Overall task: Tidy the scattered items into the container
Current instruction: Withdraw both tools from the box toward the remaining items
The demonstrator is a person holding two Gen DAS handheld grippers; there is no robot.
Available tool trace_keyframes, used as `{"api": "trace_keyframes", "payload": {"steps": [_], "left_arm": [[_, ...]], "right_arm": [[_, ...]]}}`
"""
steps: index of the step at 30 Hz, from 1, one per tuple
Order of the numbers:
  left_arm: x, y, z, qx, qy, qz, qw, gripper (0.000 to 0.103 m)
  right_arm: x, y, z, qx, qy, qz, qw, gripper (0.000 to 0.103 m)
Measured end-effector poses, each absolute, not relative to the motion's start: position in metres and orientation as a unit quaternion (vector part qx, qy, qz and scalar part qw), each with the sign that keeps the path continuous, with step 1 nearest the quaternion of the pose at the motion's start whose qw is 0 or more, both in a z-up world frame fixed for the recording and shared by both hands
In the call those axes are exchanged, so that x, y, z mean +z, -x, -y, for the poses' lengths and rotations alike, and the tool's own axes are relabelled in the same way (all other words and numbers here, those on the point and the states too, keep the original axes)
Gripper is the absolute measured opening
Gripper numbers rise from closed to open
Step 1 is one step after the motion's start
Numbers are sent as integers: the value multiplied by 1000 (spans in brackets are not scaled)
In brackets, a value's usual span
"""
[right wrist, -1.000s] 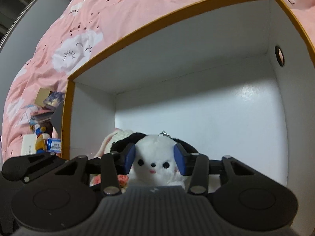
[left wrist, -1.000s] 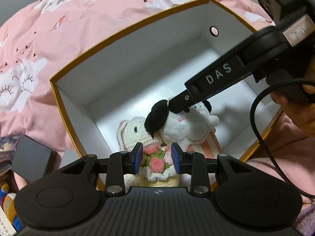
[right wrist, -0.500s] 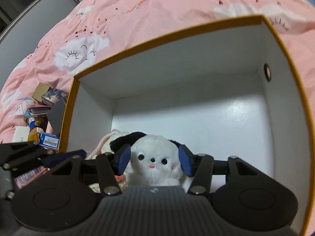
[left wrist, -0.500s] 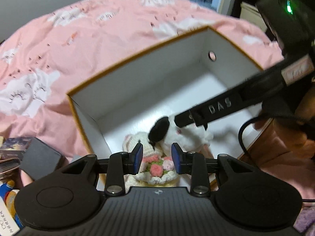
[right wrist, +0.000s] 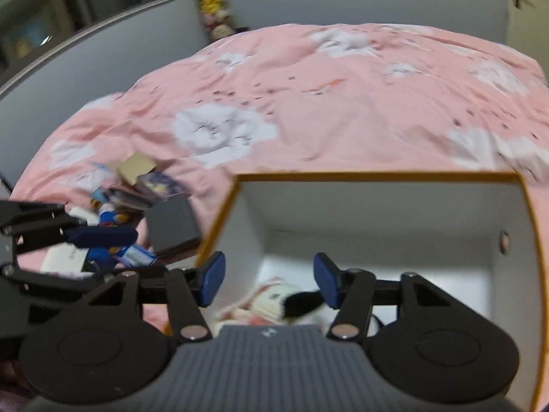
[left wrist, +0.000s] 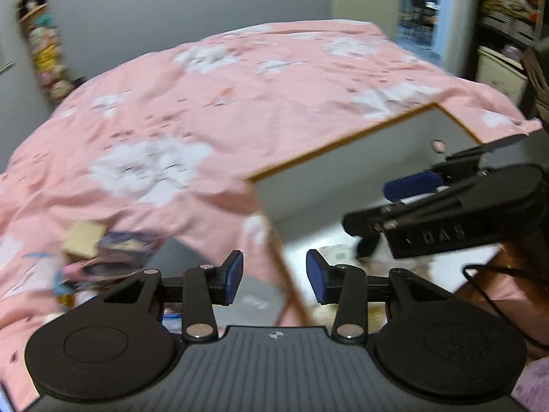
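A white box with an orange rim [right wrist: 377,174] [left wrist: 343,144] sits on the pink bed. Inside it lie a cream crochet bunny [right wrist: 271,297] and a white plush dog with black ears [right wrist: 302,304]. My right gripper [right wrist: 269,279] is open and empty above the box's near left part. My left gripper [left wrist: 274,276] is open and empty, raised over the box's left wall. A heap of scattered items [right wrist: 137,189] [left wrist: 103,250] lies left of the box: a dark grey box [right wrist: 171,223], cards, a tan carton, a small figure.
The pink cloud-print bedspread [left wrist: 206,103] stretches far behind the box. Grey walls, a door and shelves [left wrist: 507,17] stand beyond the bed. The other gripper shows at the right of the left wrist view [left wrist: 446,213] and at the left of the right wrist view [right wrist: 51,233].
Both grippers have lifted up and back out of the box and opened wider. The left one has swung left toward the heap of items. The two plush toys stay in the box.
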State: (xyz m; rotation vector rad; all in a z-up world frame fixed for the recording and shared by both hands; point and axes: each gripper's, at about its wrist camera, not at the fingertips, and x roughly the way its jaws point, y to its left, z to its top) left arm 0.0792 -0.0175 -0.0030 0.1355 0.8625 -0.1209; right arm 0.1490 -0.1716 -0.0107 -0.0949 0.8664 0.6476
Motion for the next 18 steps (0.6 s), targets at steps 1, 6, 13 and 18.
{"api": "trace_keyframes", "payload": {"steps": [1,6,13,18], "left_arm": [[0,-78,10,-46,-62,-420,904,48],[2,-70,-33,4,-41,-442,896,49],[0,-50,-75,28,-15,-489,872,56],[-14,-46,-84,30,-6,-521,853,55]], "right_arm": [[-11,-149,163,318,49,-417,850,61],[-15,-141,123,354,79,-423,830,60],[-20,-127,92,384,115,-426,811,56],[-25,-119,81,394,126,-435,800,56]]}}
